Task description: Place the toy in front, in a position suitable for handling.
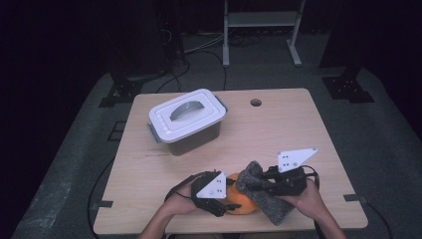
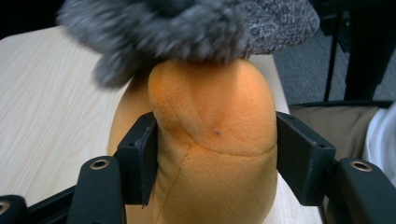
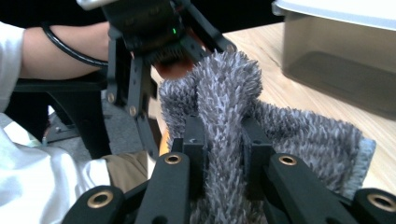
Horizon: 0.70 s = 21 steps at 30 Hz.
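Left gripper (image 1: 222, 203) clenched on the orange plush (image 2: 210, 140); jaws press both its sides in the left gripper view, likely pinning it so it won't slide while the other hand works; right gripper (image 1: 259, 183) pinches a fold of the grey cloth (image 3: 224, 121), jaws nearly closed with a ridge of fabric standing up between them; cloth is draped over the plush's top and right side, so the hold looks like pulling the cloth on or off it, can't tell which.

Landmark is the bin (image 1: 186, 122), lid on, handle up; plush and cloth sit well in front of the bin and a bit to its right, right at the table's (image 1: 298, 124) near edge; plush is close to that edge, so a tug toward the person could drag it off; open wood lies right of the bin and between bin and plush, roomy for laying the cloth flat; small hole (image 1: 256, 102) right of the bin near the far edge; left of the bin the tabletop ends soon, little room there.
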Tool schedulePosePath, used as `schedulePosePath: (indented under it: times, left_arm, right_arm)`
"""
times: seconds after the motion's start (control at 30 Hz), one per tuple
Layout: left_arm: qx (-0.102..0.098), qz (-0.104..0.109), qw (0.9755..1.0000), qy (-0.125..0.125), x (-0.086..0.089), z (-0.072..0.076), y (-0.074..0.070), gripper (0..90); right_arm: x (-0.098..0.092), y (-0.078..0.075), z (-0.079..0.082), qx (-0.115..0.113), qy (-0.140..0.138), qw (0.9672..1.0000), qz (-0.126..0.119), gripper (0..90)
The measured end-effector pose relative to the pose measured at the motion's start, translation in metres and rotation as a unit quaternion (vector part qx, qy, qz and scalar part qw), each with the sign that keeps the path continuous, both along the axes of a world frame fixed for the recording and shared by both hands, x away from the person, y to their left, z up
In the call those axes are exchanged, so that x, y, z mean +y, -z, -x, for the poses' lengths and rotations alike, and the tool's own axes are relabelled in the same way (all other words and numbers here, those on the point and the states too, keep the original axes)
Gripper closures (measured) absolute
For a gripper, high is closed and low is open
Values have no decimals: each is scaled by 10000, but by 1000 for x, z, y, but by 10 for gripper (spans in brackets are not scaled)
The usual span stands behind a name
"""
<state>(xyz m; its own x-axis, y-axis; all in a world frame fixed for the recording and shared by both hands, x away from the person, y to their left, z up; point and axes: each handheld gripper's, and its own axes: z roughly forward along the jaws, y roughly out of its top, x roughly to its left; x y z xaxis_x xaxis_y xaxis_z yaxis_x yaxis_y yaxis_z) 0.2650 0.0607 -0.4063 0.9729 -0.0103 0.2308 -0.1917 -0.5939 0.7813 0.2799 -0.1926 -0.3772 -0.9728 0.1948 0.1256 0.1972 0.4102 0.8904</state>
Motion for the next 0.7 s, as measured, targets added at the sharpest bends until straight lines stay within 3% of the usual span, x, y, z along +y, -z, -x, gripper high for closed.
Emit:
schedulePosePath:
  times: [0.17,0.27,0.5,0.7]
  left_arm:
    - [28,11,10000,31,1,0,1,379]
    - [71,9,10000,7,3,-3,0,389]
    - [145,30,9998,-143,9,-8,-2,399]
    - [146,41,9996,-255,10,-10,-3,424]
  right_arm:
    - [-5,6,-5,192,30,9998,-33,755]
    - [-17,13,-12,308,218,9993,-47,755]
    - [-38,24,-19,604,338,9975,161,759]
    - [-32,16,-13,453,120,9987,174,762]
